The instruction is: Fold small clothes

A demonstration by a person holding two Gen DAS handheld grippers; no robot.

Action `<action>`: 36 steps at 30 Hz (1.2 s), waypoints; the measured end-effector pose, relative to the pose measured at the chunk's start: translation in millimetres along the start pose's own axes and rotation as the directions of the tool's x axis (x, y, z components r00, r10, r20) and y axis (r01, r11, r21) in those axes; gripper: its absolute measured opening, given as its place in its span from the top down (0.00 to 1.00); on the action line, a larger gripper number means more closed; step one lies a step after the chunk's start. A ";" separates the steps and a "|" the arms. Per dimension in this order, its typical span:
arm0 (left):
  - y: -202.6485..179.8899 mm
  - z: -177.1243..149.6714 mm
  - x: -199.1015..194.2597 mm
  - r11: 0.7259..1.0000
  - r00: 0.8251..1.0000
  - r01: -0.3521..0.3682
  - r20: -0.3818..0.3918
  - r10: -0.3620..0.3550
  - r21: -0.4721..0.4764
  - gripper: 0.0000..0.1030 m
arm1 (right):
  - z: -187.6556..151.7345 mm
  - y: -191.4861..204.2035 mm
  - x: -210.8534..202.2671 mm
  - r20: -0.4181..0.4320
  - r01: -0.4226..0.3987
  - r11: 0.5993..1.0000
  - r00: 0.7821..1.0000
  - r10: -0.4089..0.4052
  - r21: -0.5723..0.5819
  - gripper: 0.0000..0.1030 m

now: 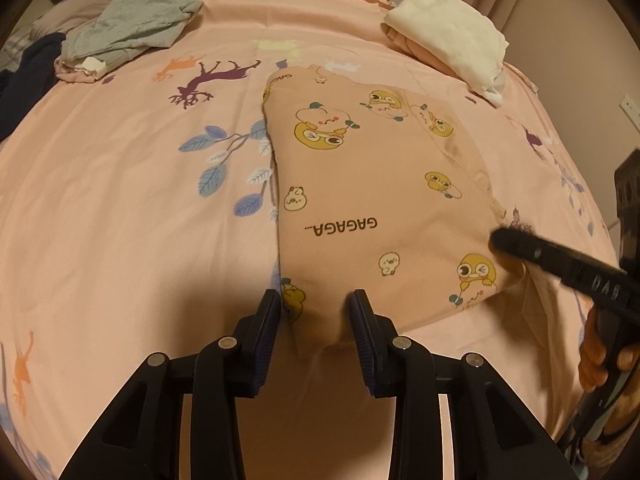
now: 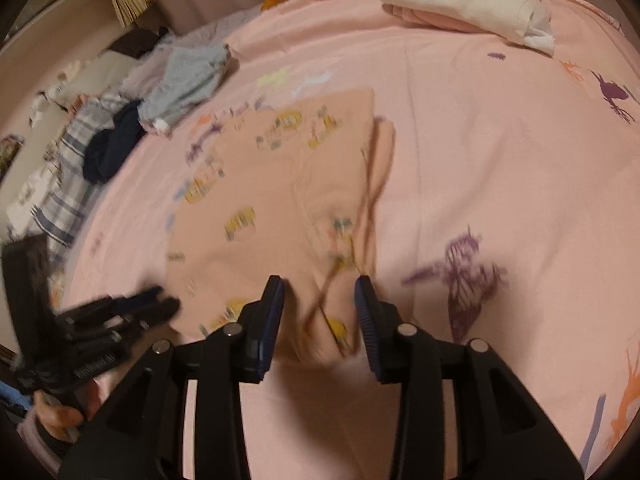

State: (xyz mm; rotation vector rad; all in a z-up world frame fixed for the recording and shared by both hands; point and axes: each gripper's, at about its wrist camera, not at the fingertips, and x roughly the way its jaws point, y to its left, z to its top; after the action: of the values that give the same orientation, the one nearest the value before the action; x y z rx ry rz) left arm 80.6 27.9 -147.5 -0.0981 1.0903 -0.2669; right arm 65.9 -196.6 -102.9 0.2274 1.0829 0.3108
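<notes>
2 grippers close in on printed pyjamas (image 1: pixel 372 200)

Left gripper (image 1: pixel 314 300) and right gripper (image 2: pixel 320 292), jaws apart, straddle the near hem; garment runs lengthwise away across the bed (image 1: pixel 120 200).

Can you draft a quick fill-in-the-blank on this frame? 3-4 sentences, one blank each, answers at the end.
1. The word printed on the pink duck-print garment is ____.
2. The left gripper has its jaws ____, astride the garment's near edge.
3. The folded white garment rests on a folded ____ one.
4. The grey garment lies to the ____ of the duck-print one in the left wrist view.

Answers: GAGAGA; open; pink; left
</notes>
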 end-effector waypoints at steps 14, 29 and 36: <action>-2.3 -13.8 -12.5 0.999 0.999 -0.048 -0.007 0.048 0.004 0.67 | -26.7 6.4 -10.8 -0.024 0.048 0.998 0.999 -0.049 -0.031 0.63; -13.6 -7.6 -81.4 0.997 0.990 -0.073 0.122 0.075 -0.016 0.21 | -26.9 38.1 -81.7 0.101 0.122 0.990 0.988 -0.115 -0.076 0.14; -21.1 3.7 -113.7 0.995 0.981 -0.098 0.167 0.101 -0.025 0.09 | -18.5 59.4 -120.4 0.185 0.139 0.987 0.975 -0.122 -0.083 0.00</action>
State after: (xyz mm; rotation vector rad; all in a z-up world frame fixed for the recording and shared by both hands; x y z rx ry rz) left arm 31.0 37.2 -43.5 -0.0794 0.9270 -0.1560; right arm -10.7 -183.5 8.1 0.0953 0.8974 0.2187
